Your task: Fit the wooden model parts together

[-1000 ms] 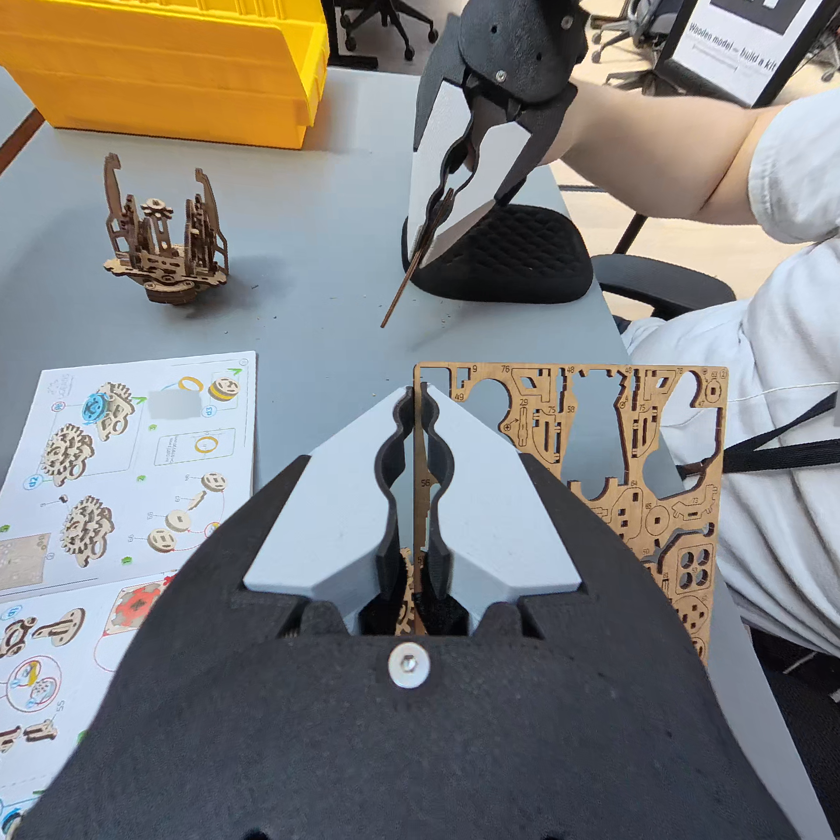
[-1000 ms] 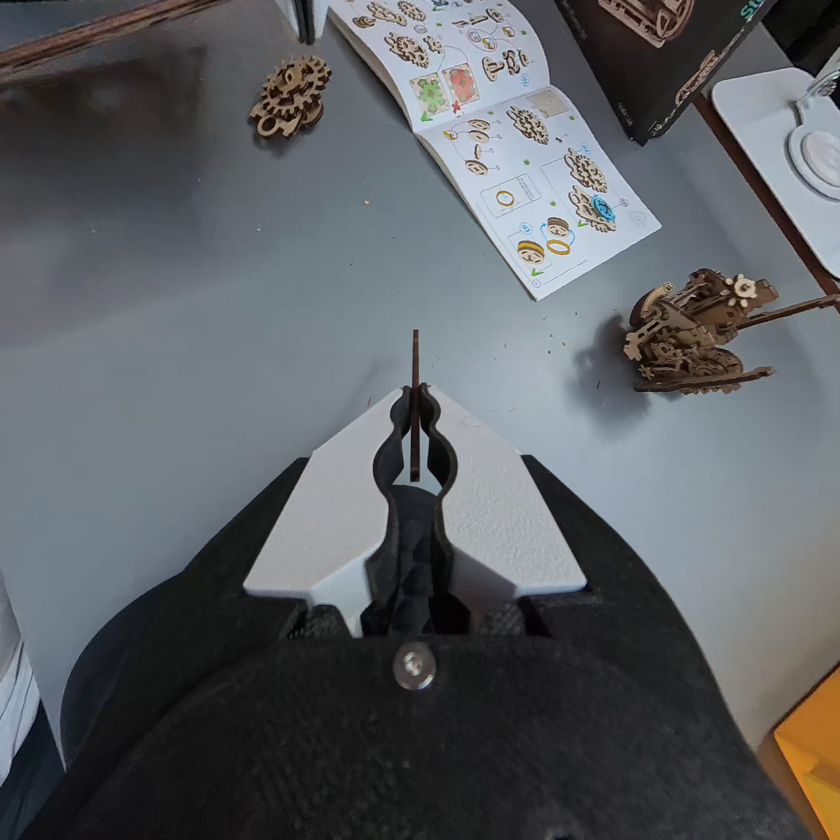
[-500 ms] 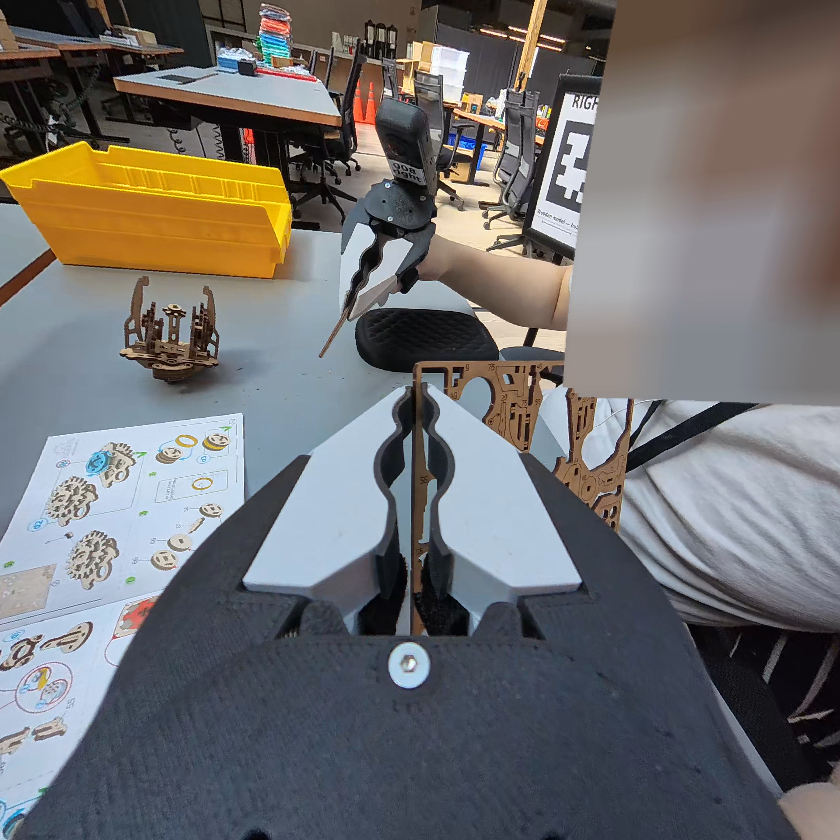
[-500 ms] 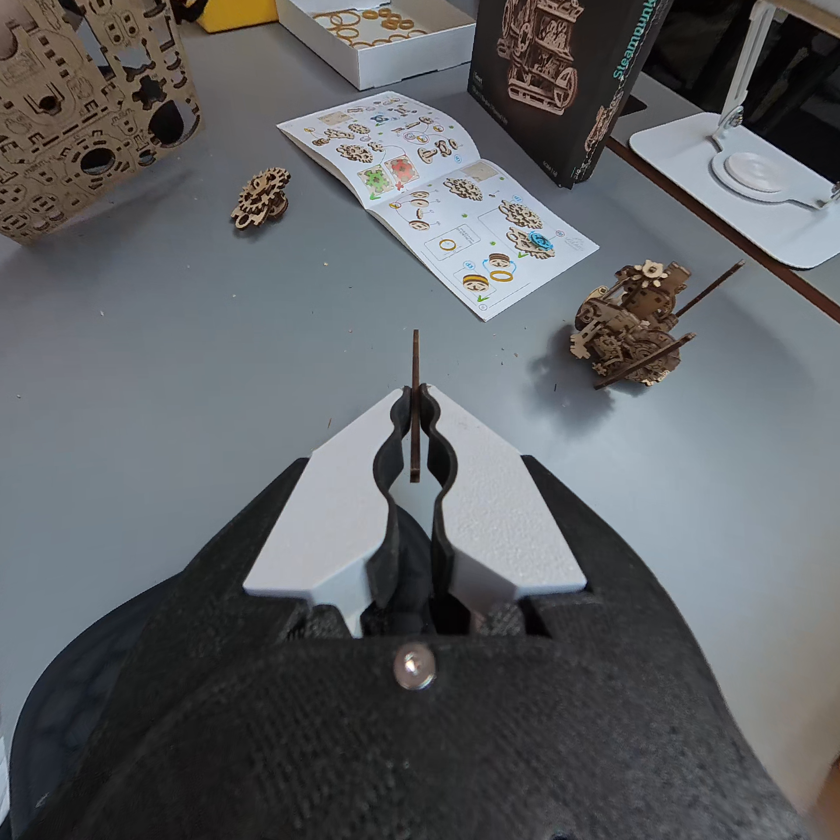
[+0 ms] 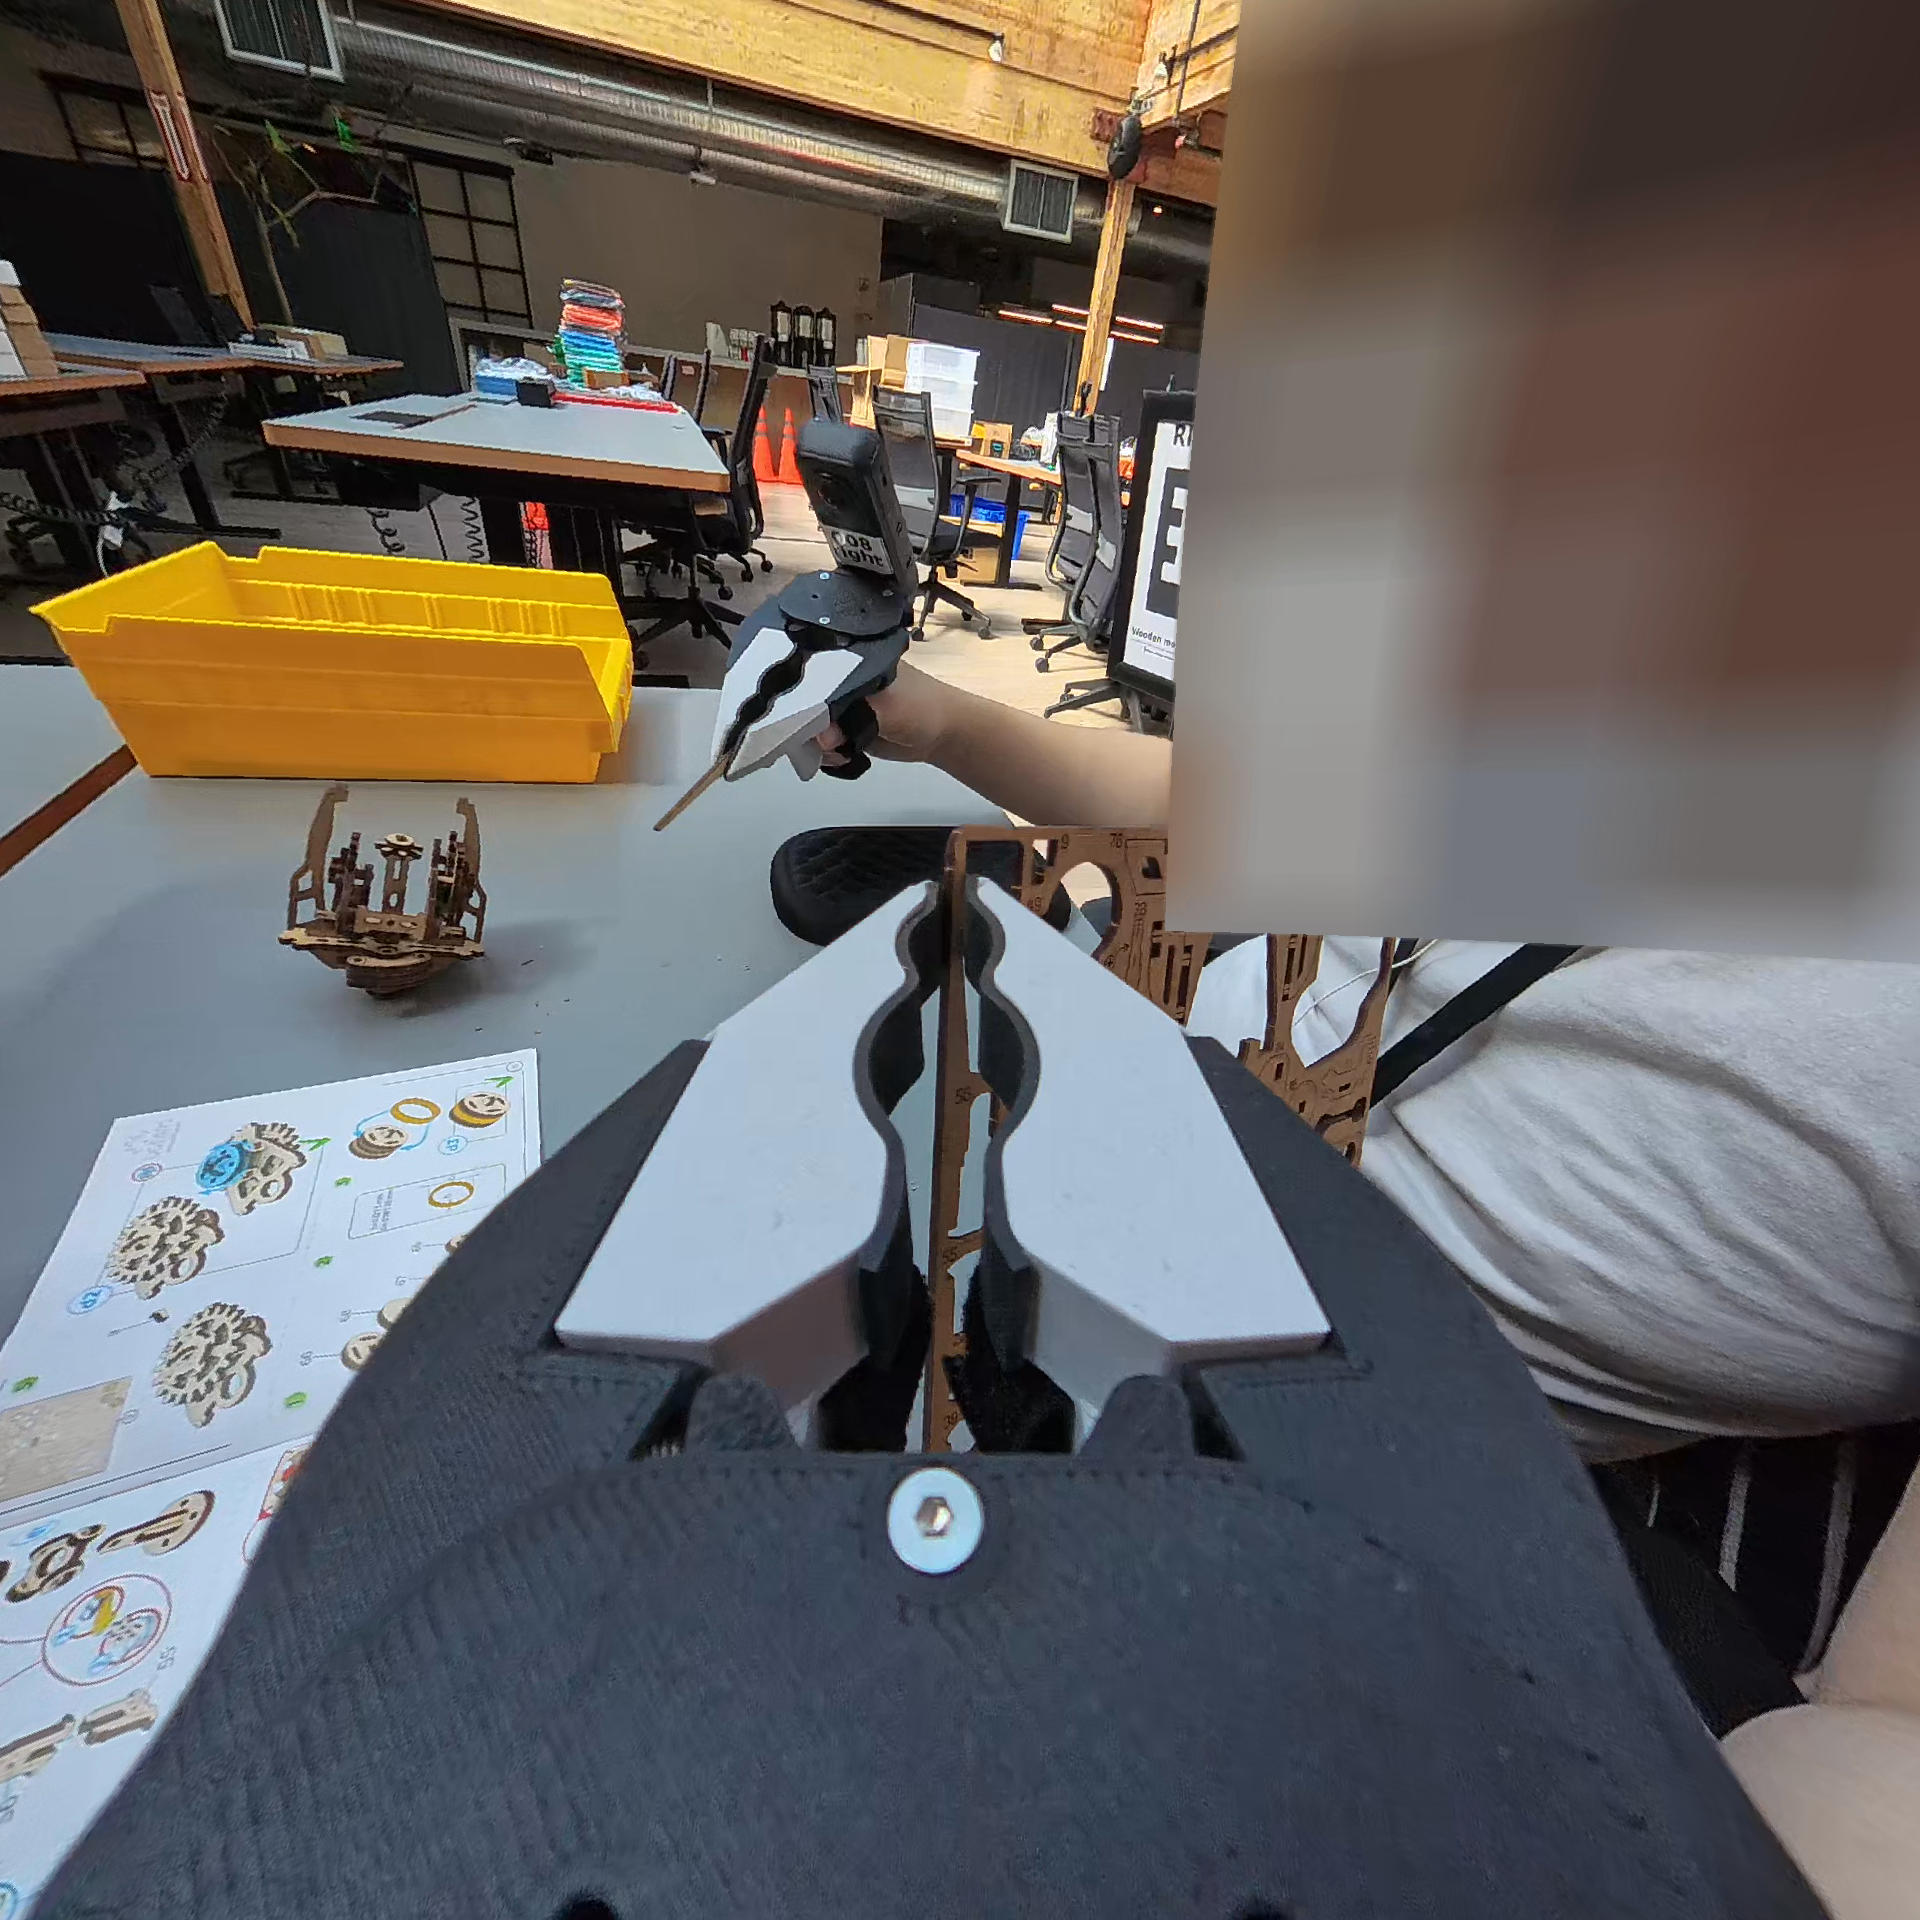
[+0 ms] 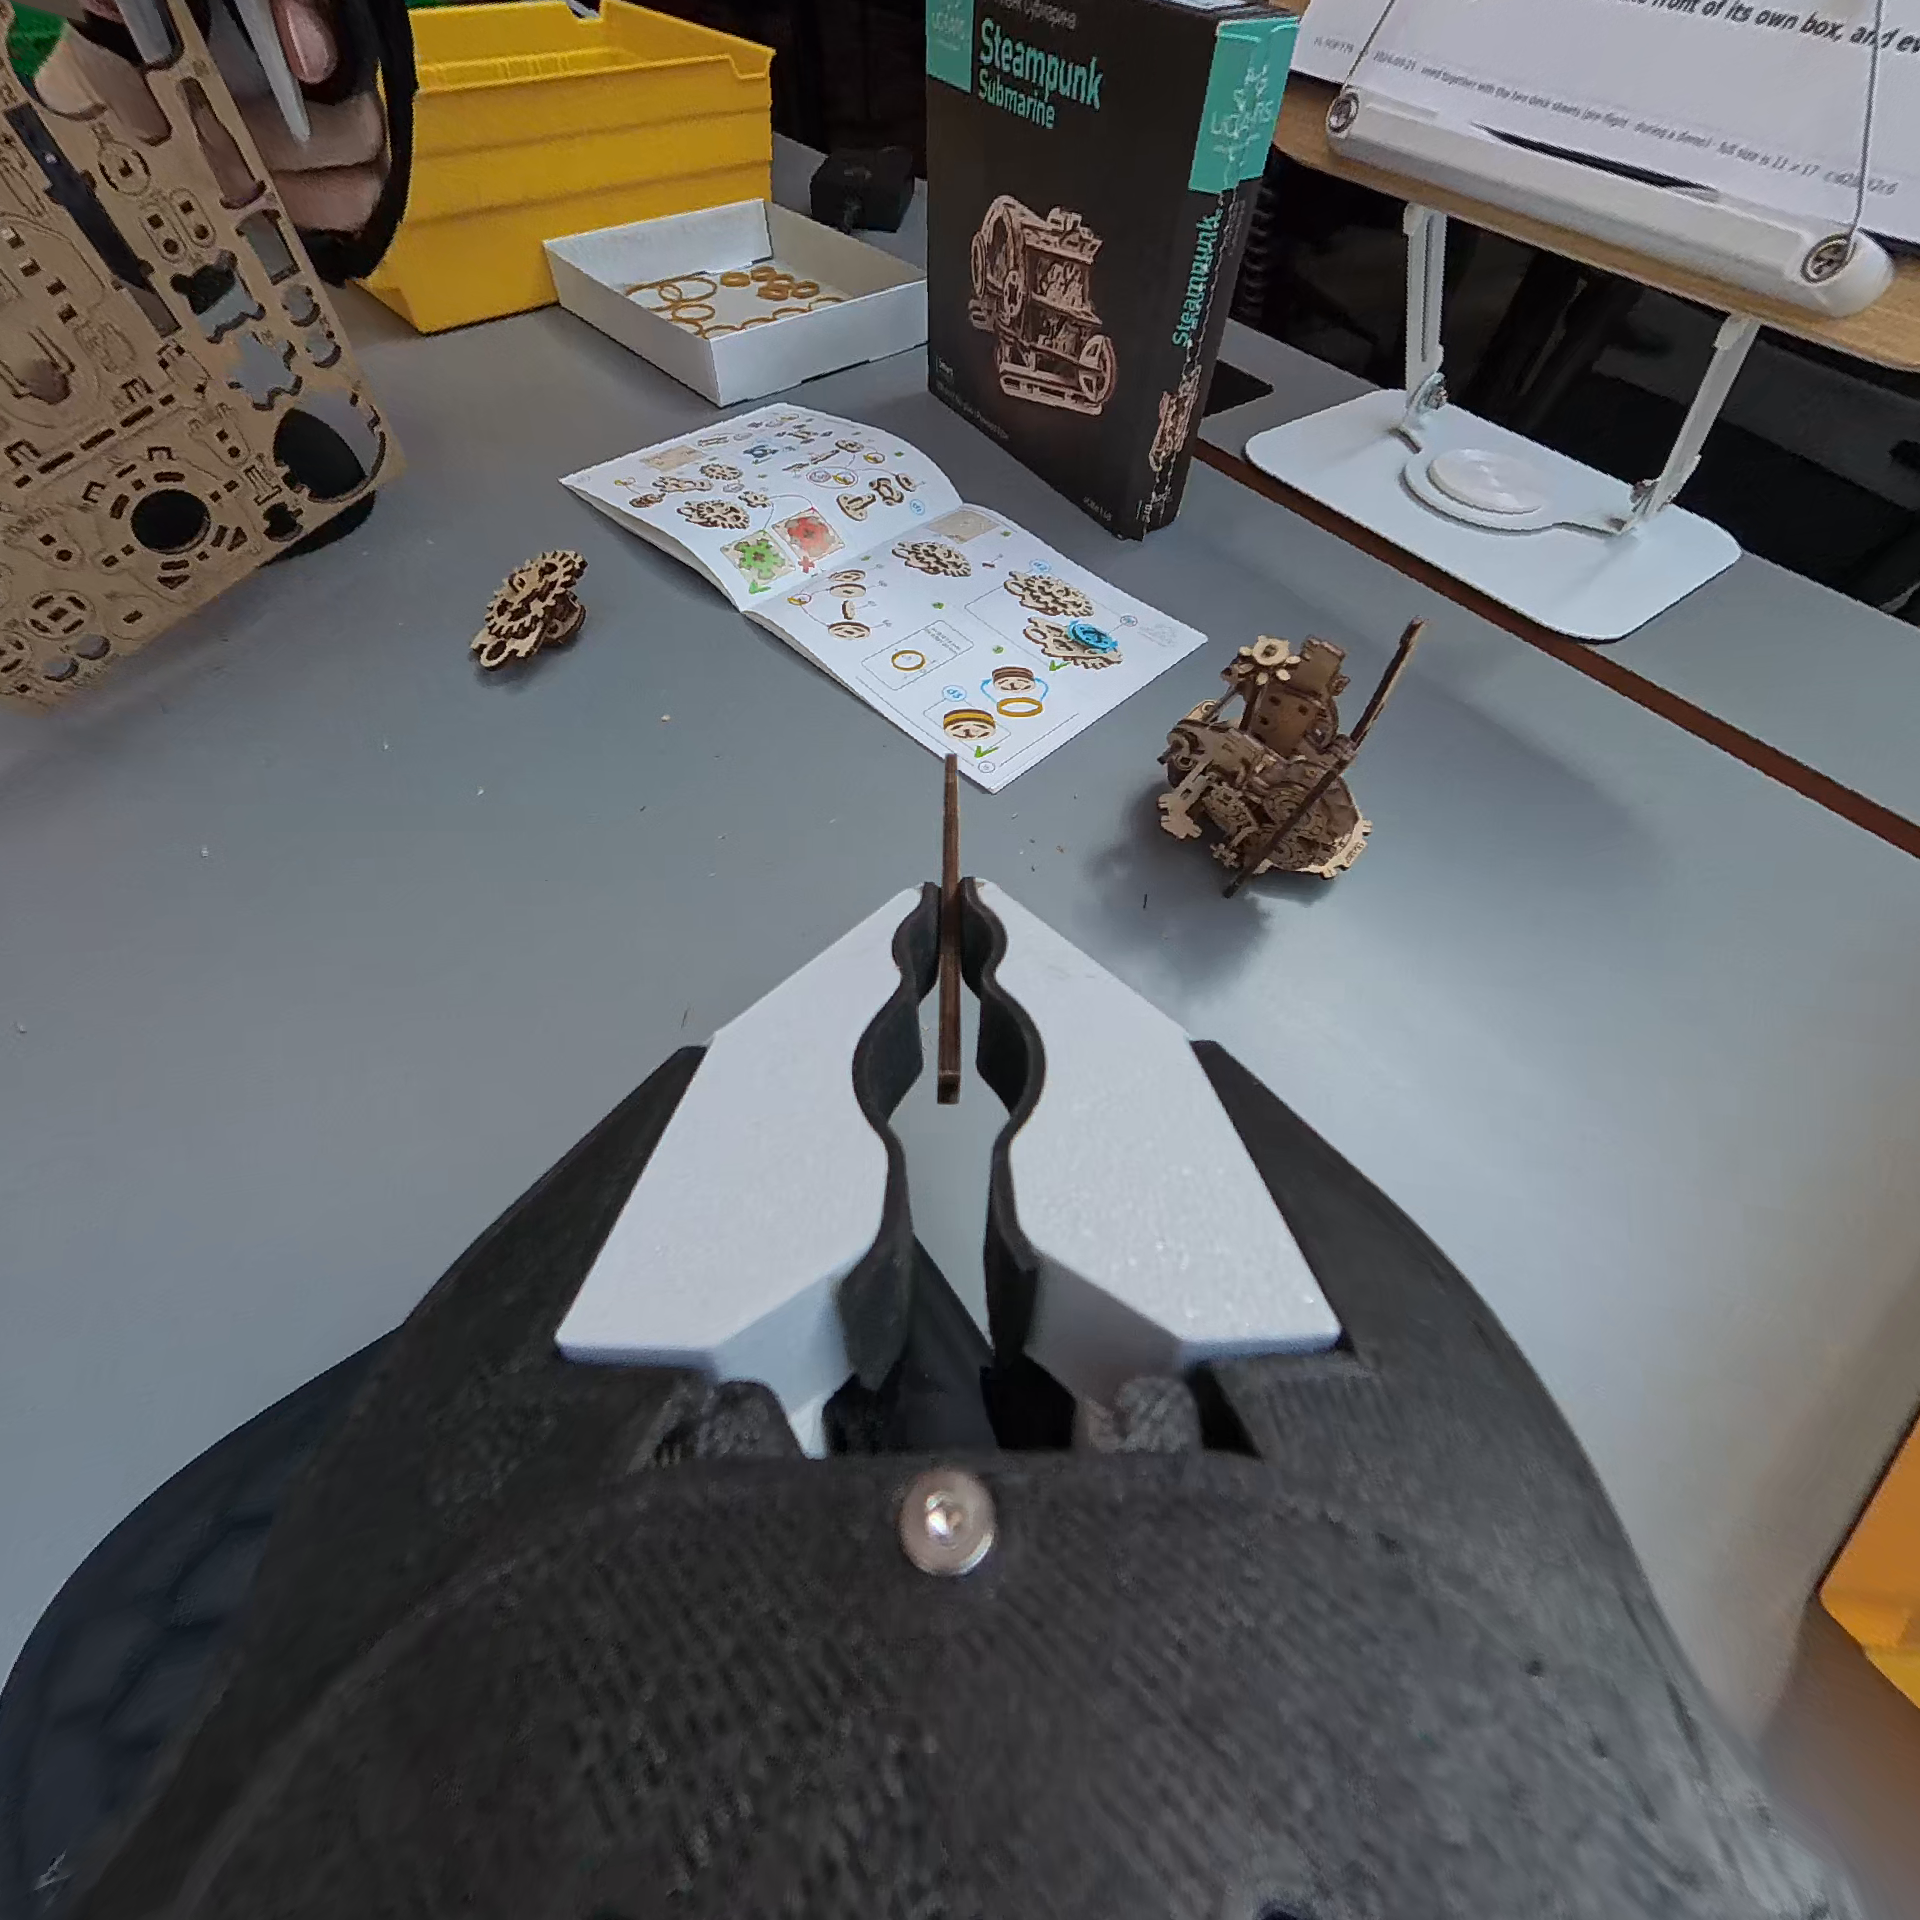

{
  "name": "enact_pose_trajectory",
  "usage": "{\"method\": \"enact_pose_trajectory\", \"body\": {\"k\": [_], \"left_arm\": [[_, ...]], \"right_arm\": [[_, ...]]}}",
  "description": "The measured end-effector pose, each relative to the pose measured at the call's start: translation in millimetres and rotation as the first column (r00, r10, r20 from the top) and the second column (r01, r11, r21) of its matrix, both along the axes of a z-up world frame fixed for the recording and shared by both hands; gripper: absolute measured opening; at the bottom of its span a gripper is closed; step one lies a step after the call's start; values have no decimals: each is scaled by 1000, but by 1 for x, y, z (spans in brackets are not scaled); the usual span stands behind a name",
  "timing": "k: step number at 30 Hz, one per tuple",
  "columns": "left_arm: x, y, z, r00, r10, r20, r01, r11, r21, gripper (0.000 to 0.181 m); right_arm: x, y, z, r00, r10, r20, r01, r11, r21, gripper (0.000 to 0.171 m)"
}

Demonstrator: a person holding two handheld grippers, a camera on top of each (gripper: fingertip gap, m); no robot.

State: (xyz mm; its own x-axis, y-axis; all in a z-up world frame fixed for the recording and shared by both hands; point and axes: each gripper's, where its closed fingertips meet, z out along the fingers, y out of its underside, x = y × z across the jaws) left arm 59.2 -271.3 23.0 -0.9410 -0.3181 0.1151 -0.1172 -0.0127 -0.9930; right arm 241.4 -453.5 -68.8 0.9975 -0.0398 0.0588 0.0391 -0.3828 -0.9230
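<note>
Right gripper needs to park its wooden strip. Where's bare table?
Bare grey table lies ahead-left of the right gripper, below the gear cluster. Crowded: instruction booklet, half-built model, white tray, kit box.

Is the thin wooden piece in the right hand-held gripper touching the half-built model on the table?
Apart. The right wrist view shows the wooden piece clamped in the right hand-held gripper, with bare grey table between it and the model.

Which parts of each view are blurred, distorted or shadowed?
Left wrist view: a mosaic patch hides the upper right; wide-angle bending curves the yellow bin. Right wrist view: sharp mid-table, the half-built model casts a soft shadow toward the camera; the right gripper base looks softer.
</note>
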Motion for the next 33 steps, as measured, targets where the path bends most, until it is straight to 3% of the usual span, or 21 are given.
{"method": "enact_pose_trajectory", "body": {"k": [10, 21, 33], "left_arm": [[-16, 27, 23, 994, 55, 93, -47, 996, -80, 0], [-29, 58, 39, 981, 130, 143, -105, 980, -172, 0], [-28, 58, 38, 983, 128, 134, -102, 978, -184, 0]], "right_arm": [[21, -14, 26, 998, -61, -22, 64, 975, 211, 2], [26, -16, 20, 996, -61, -58, 73, 965, 251, 2], [27, -23, 12, 999, -43, 25, 36, 972, 234, 2]]}}
